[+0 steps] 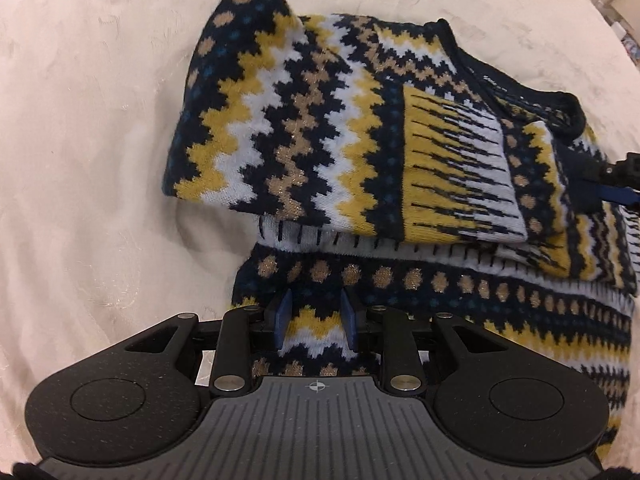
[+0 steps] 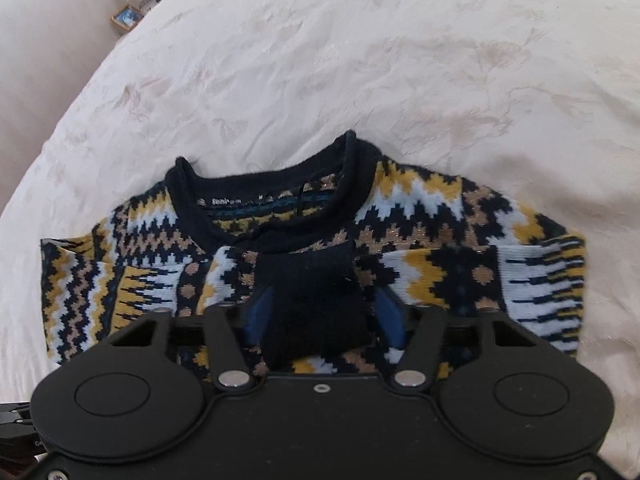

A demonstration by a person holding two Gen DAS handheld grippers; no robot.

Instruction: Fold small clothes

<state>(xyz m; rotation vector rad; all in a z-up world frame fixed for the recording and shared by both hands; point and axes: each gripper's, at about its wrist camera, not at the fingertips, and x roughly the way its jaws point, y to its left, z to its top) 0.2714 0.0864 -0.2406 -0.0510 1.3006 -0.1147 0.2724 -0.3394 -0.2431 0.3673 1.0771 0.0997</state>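
We see the sweater [image 1: 360,160] on the cream blanket [image 1: 100,140]; our left gripper [image 1: 316,320] has its jaws a little apart over the knit hem, grip unclear; our right gripper [image 2: 320,312] has jaws apart around a dark cuff [image 2: 316,304], pads not pressing; bare blanket lies all round; zigzag bands of navy, yellow, white and tan, sleeves folded in.

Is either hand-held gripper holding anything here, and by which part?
The right hand-held gripper straddles the dark cuff of the sweater; the left hand-held gripper straddles its patterned edge. Whether either pinches cannot be told.
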